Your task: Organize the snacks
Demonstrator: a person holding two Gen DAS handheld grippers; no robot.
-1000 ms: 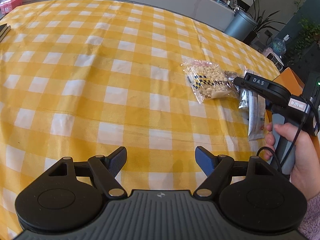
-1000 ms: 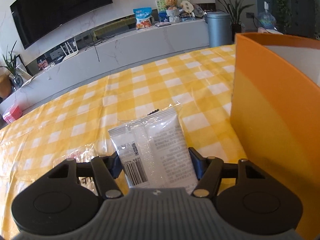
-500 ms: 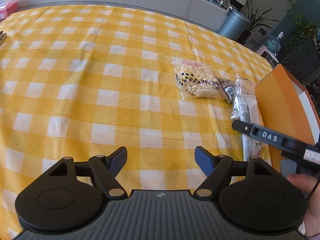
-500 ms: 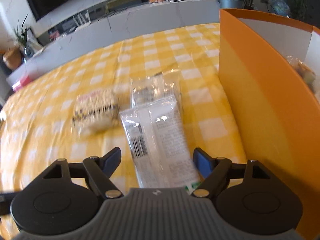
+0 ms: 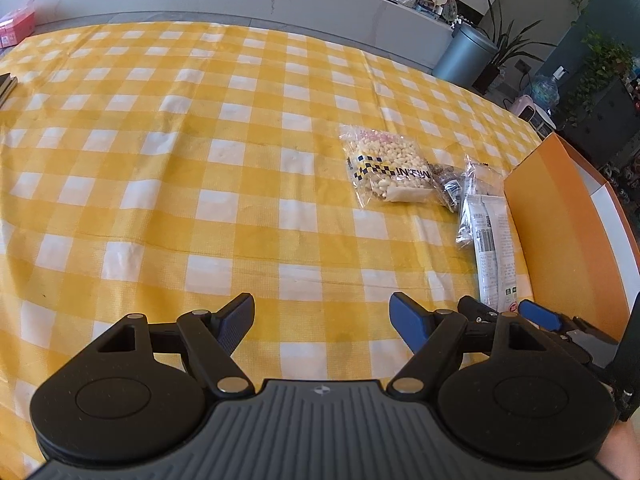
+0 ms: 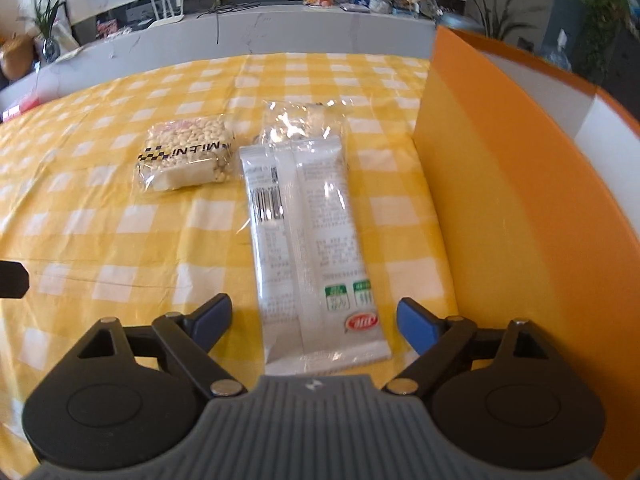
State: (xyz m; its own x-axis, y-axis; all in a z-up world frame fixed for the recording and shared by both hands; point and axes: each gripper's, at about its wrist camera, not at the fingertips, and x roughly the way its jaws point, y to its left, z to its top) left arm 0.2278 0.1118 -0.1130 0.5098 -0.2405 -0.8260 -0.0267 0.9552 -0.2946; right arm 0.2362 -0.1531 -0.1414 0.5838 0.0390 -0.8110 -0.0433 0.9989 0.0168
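White snack packet lies flat beside the orange box.

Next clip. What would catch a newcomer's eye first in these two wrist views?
The yellow checked tablecloth fills both views, and a tall orange box stands at its right edge. Beside the box lies a long white snack packet, flat on the cloth between the opening fingers of the right gripper, which do not press it. To its left sits a clear bag of pale puffed snacks.

yellow checked tablecloth, white packet, peanut bag, orange box
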